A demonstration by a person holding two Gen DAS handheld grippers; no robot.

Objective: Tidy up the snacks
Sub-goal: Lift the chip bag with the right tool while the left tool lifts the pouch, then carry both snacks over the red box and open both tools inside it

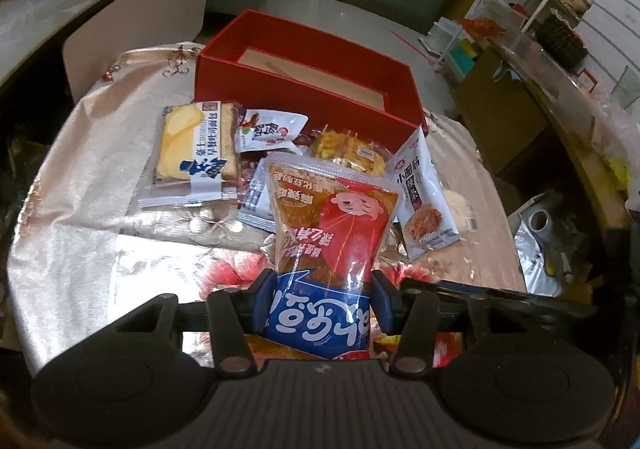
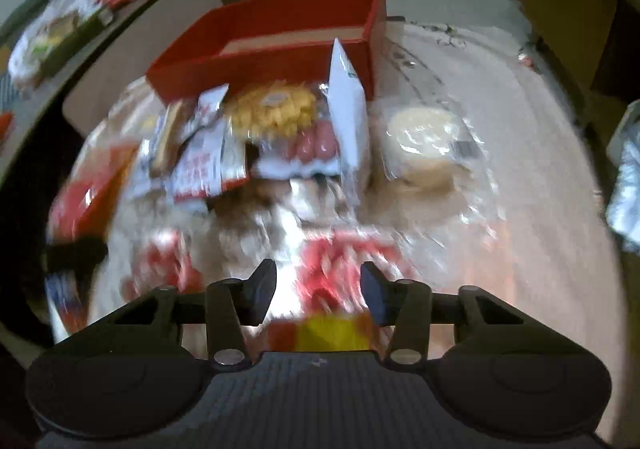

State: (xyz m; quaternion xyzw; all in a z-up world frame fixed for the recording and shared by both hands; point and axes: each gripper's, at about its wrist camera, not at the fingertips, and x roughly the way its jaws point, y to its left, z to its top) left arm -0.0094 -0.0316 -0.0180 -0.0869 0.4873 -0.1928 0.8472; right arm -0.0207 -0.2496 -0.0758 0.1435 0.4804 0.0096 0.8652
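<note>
Orange-and-red plastic wrapped the one pouch [image 1: 332, 233] that the left claw [image 1: 320, 303] had clamped at its blue lower end, a blue pad pressed to each side, the pouch standing up above the table [image 1: 80, 209] and leaning toward the pile. One red box [image 1: 304, 89] stood open at the far side of the table, its bottom bare. Between box and pouch lay the pile of snacks: one bread pack [image 1: 196, 153] on the left, one small white sachet [image 1: 268, 131] just beside it, one yellow noodle cake [image 1: 348, 151] against the box wall, one white packet [image 1: 424, 197] propped against the box corner on the right, and a pale round bun [image 1: 458, 207] partly hidden behind that packet. More wrappers lay under the held pouch, too covered to count.

From the right wrist view, much blurred, the right claw [image 2: 318, 291] hung over the shiny flowered cloth [image 2: 520, 169] with its jaws well apart and nothing between them. Ahead of it the white packet [image 2: 348, 117] stood on edge before the box [image 2: 280, 45], the bun [image 2: 424, 141] lay apart to its right, the noodle cake [image 2: 272, 109] to its left, and a sausage pack [image 2: 308, 151] sat just in front. The held pouch showed as a red blur [image 2: 92, 193] at far left.
</note>
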